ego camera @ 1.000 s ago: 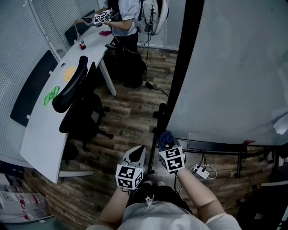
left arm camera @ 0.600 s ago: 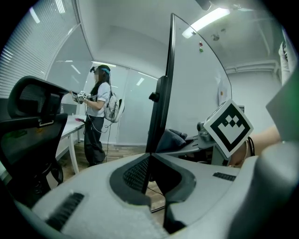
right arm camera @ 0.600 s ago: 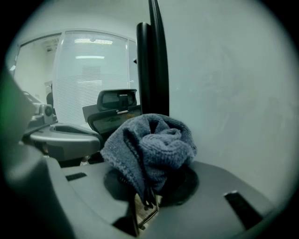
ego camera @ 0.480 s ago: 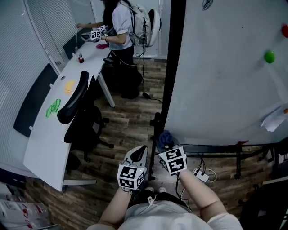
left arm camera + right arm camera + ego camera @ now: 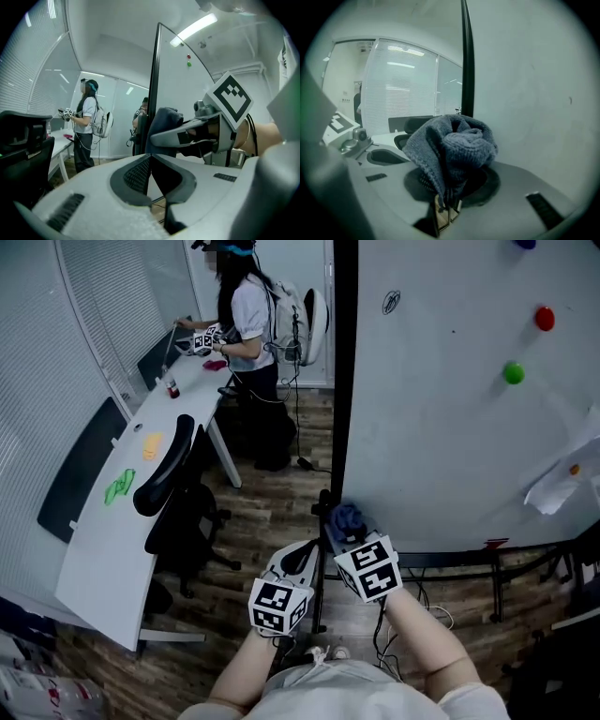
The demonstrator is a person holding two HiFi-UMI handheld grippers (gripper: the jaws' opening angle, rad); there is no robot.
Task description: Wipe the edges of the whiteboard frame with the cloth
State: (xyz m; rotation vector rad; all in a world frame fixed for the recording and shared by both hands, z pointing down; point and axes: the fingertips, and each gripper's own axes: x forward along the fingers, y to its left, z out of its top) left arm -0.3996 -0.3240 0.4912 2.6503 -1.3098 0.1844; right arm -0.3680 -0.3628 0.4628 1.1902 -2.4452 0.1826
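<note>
Pinching soft blue-grey knitted cloth low beside black whiteboard frame edge: right gripper. Light, limp; hold by bunched middle. Left gripper jaws pressed together, empty.

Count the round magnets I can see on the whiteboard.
3: a red magnet at upper right, a green magnet just below it, and a dark magnet cut off by the top edge. More may lie out of frame.

No words, numbers or brand names can be read. Only black-and-white square markers are borne on the cubes of the left gripper and right gripper. A small round emblem on the whiteboard, far beyond the right gripper, cannot be made out.
</note>
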